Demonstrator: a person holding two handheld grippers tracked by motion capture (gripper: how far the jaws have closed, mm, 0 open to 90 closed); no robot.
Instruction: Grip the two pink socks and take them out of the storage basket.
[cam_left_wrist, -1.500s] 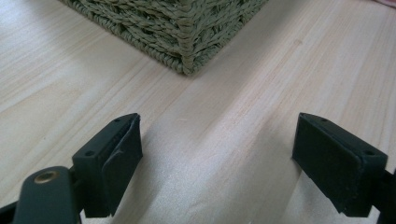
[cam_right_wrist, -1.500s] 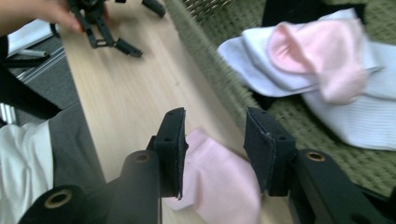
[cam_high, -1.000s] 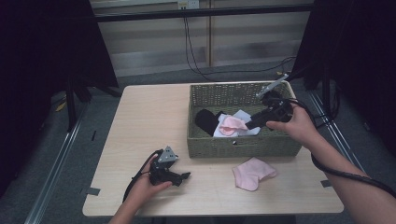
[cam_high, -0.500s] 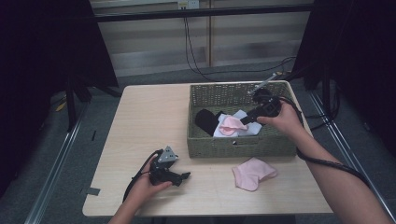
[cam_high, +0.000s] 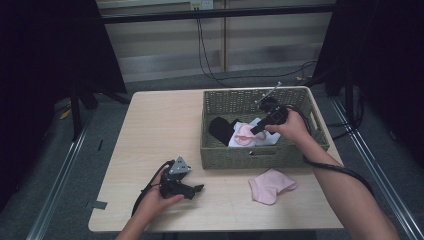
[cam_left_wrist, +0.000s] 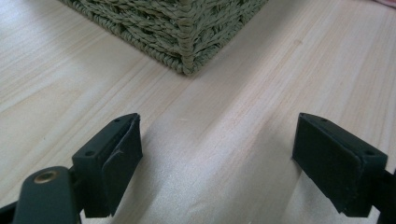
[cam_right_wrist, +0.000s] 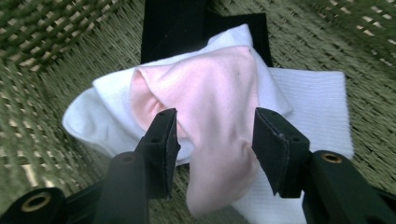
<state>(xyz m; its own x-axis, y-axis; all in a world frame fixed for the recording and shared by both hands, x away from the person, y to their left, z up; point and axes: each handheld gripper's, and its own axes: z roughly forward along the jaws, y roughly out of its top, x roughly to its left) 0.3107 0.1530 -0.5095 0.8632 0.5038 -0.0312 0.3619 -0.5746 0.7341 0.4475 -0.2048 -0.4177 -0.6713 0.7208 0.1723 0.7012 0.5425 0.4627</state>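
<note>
- Counter (cam_high: 150, 130) is carrying a woven basket (cam_high: 305, 102) on its right half; a second pink sock (cam_high: 270, 184) is lying loose on the counter in front of the basket.
- Basket is holding a small pile: black sock (cam_high: 221, 129) at the left, white sock (cam_right_wrist: 322, 102) underneath, pink sock (cam_right_wrist: 219, 102) draped on top.
- Right hand-held gripper (cam_right_wrist: 212, 140) is sitting inside the basket, right over the pile, jaws about half open and straddling the pink sock. Pads aren't pressing on the fabric yet, so it is holding nothing.
- Key relation: the pink sock is lying directly ahead of and below the right jaws, its long axis running roughly along the gripper's line of sight, with the near end hanging between the two pads. My read: a short drop and a squeeze across the narrow width is all the pick is needing.
- Risk, as I judge it: the white sock is touching underneath and may be getting pinched along with it.
- Left hand-held gripper (cam_high: 181, 186) is resting on the counter near the front edge, jaws wide and empty, pointing at the basket's near corner (cam_left_wrist: 187, 65). It is well apart from the pile; the right hand is clearly the nearer one.
</note>
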